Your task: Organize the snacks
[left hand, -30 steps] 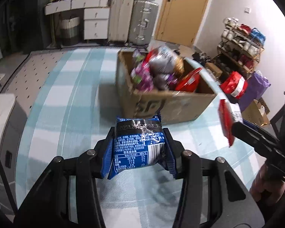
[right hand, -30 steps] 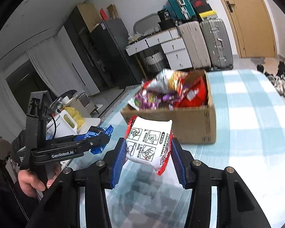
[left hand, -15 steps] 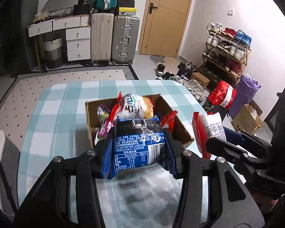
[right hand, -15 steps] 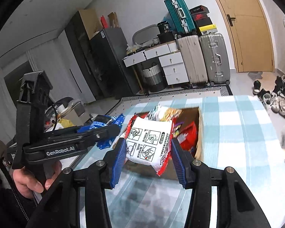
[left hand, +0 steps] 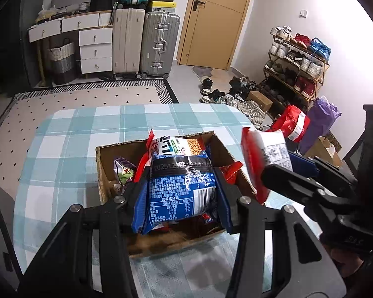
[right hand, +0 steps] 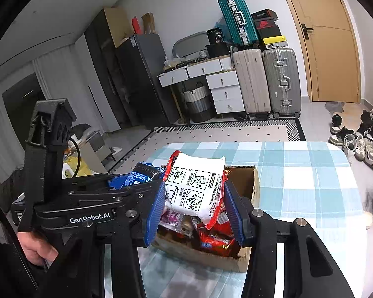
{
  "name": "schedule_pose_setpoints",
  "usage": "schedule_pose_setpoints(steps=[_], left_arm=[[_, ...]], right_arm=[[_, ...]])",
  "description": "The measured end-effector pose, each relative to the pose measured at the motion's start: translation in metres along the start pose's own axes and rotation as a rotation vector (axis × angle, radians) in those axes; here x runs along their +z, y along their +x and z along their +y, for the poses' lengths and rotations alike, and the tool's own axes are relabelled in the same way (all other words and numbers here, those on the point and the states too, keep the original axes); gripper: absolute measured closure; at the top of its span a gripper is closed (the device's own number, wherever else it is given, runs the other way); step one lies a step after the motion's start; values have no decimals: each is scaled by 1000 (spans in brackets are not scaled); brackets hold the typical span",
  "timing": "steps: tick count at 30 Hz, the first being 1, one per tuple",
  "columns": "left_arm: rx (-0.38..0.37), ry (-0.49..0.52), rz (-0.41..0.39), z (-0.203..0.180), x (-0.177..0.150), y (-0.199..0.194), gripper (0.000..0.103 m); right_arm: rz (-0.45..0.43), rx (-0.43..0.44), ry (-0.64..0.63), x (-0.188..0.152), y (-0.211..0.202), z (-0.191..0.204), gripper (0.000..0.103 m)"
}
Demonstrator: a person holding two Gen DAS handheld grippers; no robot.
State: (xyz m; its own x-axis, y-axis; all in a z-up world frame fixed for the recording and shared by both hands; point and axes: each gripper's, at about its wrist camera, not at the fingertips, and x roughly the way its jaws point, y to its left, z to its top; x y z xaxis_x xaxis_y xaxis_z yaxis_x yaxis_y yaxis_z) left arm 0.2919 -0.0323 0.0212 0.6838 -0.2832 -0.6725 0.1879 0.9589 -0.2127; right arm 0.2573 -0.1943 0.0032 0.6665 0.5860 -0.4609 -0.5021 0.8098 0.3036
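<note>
My left gripper (left hand: 181, 196) is shut on a blue snack packet (left hand: 181, 191), held above the open cardboard box (left hand: 104, 173) that is full of snack bags. My right gripper (right hand: 194, 198) is shut on a white and red snack packet (right hand: 194, 186), also hanging over the box (right hand: 246, 176). In the left wrist view the right gripper comes in from the right with the white and red packet (left hand: 263, 154) over the box's right wall. In the right wrist view the left gripper (right hand: 136, 181) sits close on the left with the blue packet (right hand: 141, 173).
The box stands on a table with a blue and white checked cloth (left hand: 69, 134). A person's hand (right hand: 37, 248) grips the left tool's handle. Suitcases (left hand: 159, 42), white drawers (left hand: 94, 44), a door and a shoe rack (left hand: 298, 62) line the far walls.
Both grippers have risen and moved forward with their packets, from short of the box to above it. The box now lies beneath them. Neither grip has altered.
</note>
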Motion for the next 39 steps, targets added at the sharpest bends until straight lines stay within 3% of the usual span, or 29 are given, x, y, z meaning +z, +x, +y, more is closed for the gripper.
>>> schedule_pose_setpoints(steps=[16, 20, 22, 31, 39], left_arm=[[-38, -19, 31, 12, -2, 36, 57], [-34, -40, 30, 16, -1, 37, 38], [-34, -35, 15, 17, 0, 33, 37], [-16, -11, -18, 13, -2, 13, 36], [36, 0, -66, 12, -11, -16, 23]], right_arm=[[66, 0, 37, -8, 38, -20, 54], [91, -9, 33, -13, 47, -23, 48], [83, -19, 28, -12, 46, -22, 41], [21, -27, 19, -6, 27, -17, 39], [-24, -40, 0, -6, 4, -3, 28]])
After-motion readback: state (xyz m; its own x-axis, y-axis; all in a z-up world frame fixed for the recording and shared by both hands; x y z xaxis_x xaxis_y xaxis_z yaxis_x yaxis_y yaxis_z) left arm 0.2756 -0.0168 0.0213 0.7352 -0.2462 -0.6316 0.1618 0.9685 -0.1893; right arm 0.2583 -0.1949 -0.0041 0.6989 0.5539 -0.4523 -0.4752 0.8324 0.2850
